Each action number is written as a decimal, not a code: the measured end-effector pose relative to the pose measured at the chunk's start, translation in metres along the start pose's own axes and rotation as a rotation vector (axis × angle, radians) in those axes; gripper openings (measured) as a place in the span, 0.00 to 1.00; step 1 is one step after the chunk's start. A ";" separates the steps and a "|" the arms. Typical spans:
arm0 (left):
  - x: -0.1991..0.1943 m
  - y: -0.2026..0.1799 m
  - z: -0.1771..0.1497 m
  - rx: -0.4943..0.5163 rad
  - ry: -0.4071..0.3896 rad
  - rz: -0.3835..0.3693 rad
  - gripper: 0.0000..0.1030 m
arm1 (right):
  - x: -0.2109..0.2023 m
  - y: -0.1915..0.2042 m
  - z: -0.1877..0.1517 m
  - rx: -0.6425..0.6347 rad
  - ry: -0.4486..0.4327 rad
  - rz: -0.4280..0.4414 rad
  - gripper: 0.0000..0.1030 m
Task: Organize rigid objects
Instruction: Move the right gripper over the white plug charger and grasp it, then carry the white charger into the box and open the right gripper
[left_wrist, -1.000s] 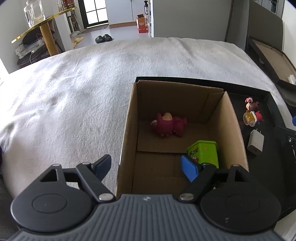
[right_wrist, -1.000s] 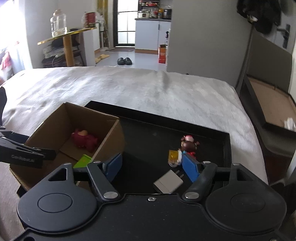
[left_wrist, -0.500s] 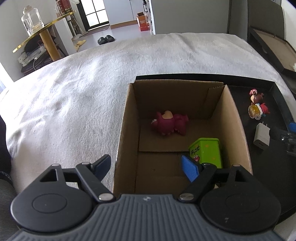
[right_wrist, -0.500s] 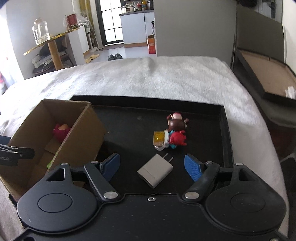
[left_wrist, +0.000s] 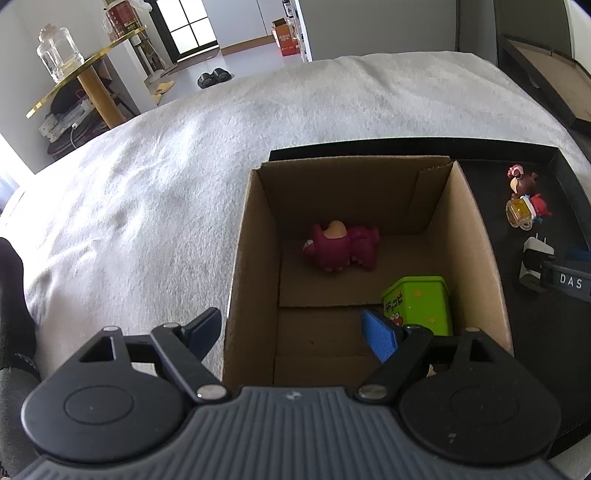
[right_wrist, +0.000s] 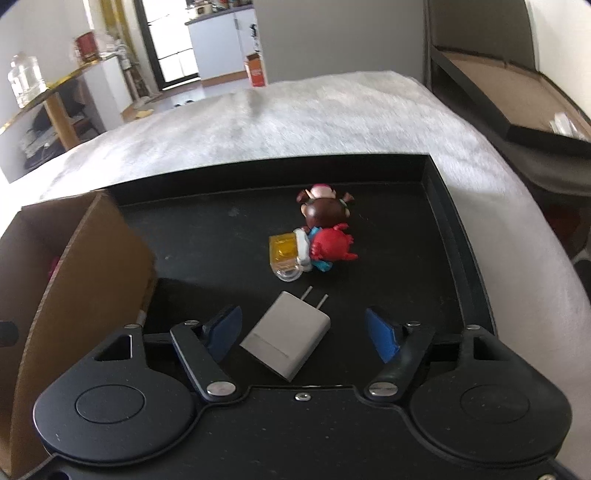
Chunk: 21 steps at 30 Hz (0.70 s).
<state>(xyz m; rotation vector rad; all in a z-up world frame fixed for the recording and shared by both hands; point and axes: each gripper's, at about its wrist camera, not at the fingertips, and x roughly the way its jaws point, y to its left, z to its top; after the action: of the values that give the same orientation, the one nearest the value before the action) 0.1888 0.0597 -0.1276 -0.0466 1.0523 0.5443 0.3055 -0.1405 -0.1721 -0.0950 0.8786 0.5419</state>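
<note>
Toys and a charger are seen split between a cardboard box (left_wrist: 354, 206) and a black tray (right_wrist: 461, 236) laid on a white fleecy blanket (left_wrist: 147, 177). At the left, the left gripper (left_wrist: 291, 330) is held over the near end of the box, its blue-padded tongs spread wide with the box's left wall between them. Inside the box a magenta bear figure (left_wrist: 341, 247) is lying toward the far end, and a green tin (left_wrist: 419, 304) printed with Japanese characters is lying near the right wall. Further right, on the tray, the right gripper (right_wrist: 303, 332) is lowered with tongs wide around a white plug charger (right_wrist: 286, 338), neither pad touching it. Beyond it a small doll (right_wrist: 321, 229) is lying. Letters "DAS" are read on the right gripper's finger in the left view
</note>
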 end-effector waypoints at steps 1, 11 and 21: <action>0.000 -0.001 0.000 0.002 0.001 0.001 0.80 | 0.002 -0.001 -0.001 0.004 0.008 -0.005 0.66; 0.003 -0.005 -0.001 0.003 0.008 0.007 0.80 | -0.004 -0.021 -0.017 0.010 0.027 -0.097 0.36; 0.008 0.002 -0.004 -0.015 0.018 0.014 0.80 | -0.014 -0.025 -0.022 0.009 0.019 -0.084 0.35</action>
<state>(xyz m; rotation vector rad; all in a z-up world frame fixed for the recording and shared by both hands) 0.1877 0.0638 -0.1360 -0.0574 1.0670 0.5653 0.2952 -0.1743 -0.1789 -0.1288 0.8915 0.4591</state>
